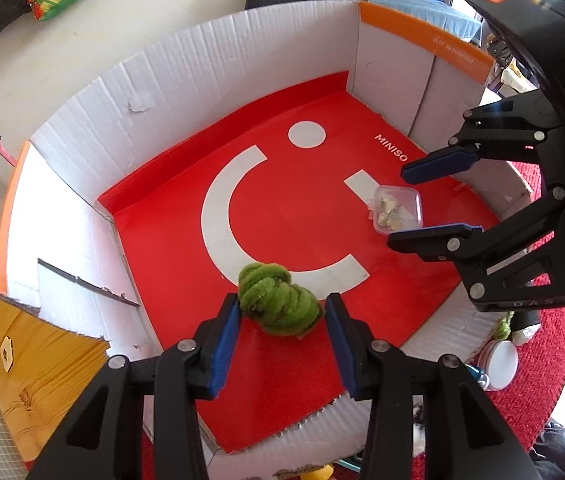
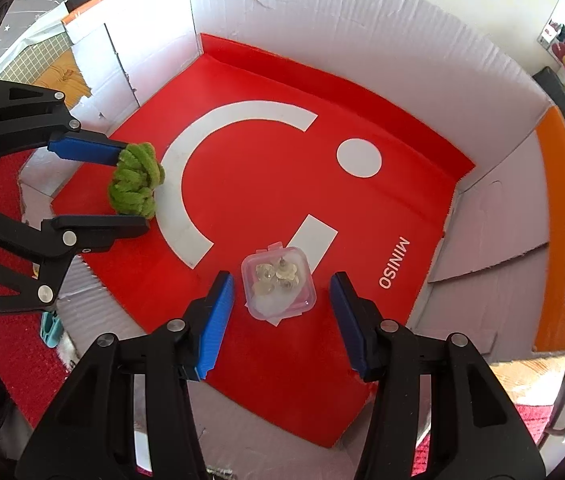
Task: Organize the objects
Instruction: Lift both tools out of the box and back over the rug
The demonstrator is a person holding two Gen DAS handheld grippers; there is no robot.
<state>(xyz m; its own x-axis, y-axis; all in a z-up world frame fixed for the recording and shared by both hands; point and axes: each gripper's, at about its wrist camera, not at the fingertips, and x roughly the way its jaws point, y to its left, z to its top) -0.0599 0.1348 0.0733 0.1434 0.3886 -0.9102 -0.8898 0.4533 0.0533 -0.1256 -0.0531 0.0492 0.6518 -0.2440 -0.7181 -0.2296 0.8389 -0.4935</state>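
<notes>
Corrugated white cardboard box (image 1: 94, 128) walls surround a glossy red liner (image 2: 266, 184). Fuzzy green pipe-cleaner bundle (image 1: 278, 304) sits between the spread left gripper (image 1: 282, 344). Small clear plastic container (image 2: 278, 286) of pale trinkets lies between the spread right gripper (image 2: 282, 320).

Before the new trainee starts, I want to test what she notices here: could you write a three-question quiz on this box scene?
1. True or false: the left tongs are shut on the green yarn bundle.
2. What lies between the right tongs: A) yarn bundle, B) small clear container, C) nothing?
3. Fill in: both items rest on the ___ liner inside the cardboard box.

Key: 1 false, they are open around it; 2 B; 3 red.
</notes>
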